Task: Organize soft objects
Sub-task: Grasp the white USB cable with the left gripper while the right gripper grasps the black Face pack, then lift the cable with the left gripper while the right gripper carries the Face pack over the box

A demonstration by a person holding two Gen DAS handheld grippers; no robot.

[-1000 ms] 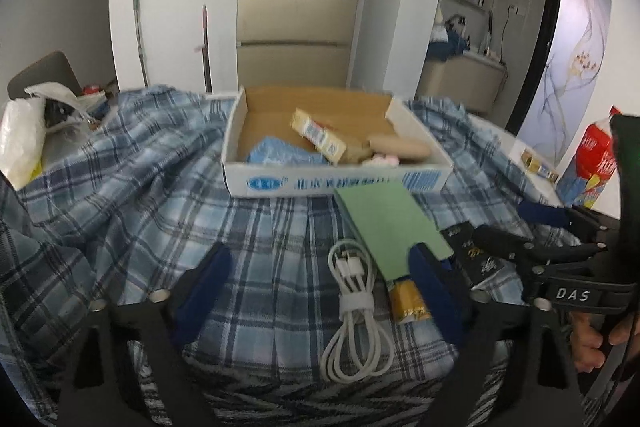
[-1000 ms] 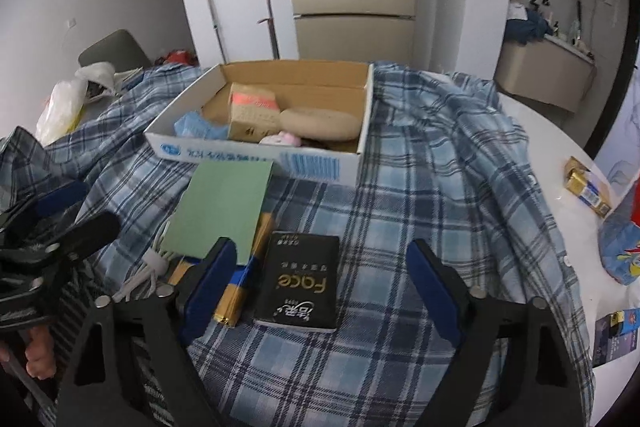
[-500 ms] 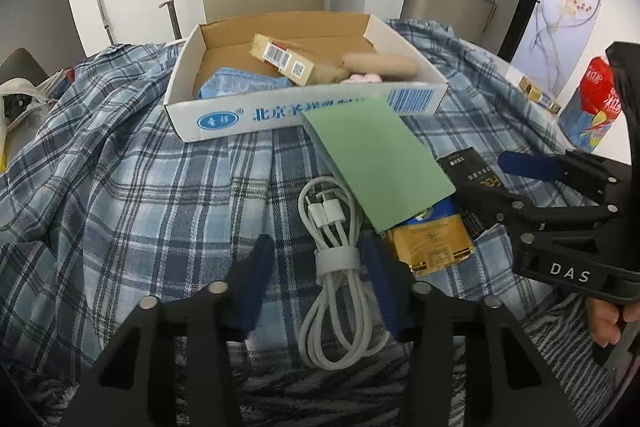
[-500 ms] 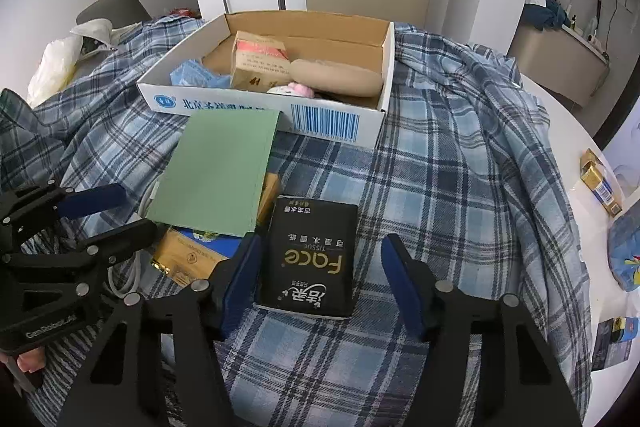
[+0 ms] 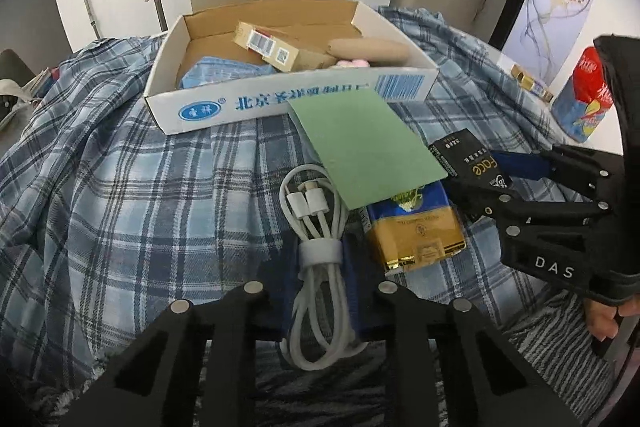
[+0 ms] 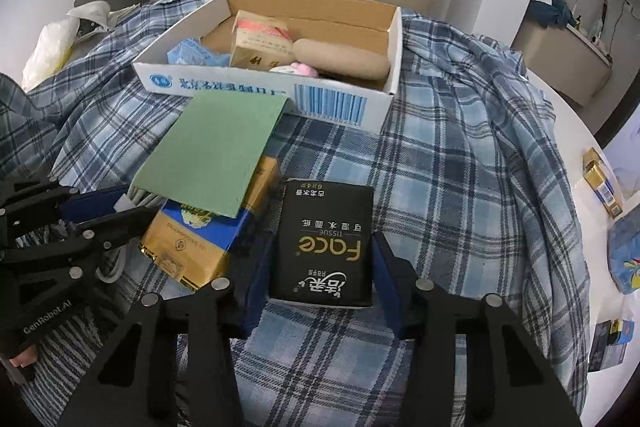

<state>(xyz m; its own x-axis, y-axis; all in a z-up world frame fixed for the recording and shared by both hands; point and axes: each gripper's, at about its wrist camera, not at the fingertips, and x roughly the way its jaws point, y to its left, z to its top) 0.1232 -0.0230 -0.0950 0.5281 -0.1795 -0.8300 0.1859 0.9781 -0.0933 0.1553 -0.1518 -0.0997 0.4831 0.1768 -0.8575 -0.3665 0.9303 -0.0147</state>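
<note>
A coiled white cable (image 5: 318, 247) lies on the plaid cloth between the fingers of my left gripper (image 5: 320, 291), which have closed in on both sides of it. A black tissue pack (image 6: 324, 247) lies between the blue pads of my right gripper (image 6: 320, 287), which touch its sides. The pack also shows in the left wrist view (image 5: 466, 159). A green card (image 5: 364, 143) rests on a gold and blue pack (image 5: 416, 231). An open cardboard box (image 6: 260, 91) behind holds a tan roll (image 6: 340, 59), a carton and blue cloth.
A plaid shirt (image 6: 460, 155) covers the round white table (image 6: 568, 131). A red and blue snack bag (image 5: 584, 99) and small boxes (image 6: 600, 183) sit at the table's right edge. A white plastic bag (image 6: 52, 43) lies at the far left.
Both grippers moved down and forward and narrowed. The left one now straddles the white cable; the right one has closed onto the sides of the black tissue pack.
</note>
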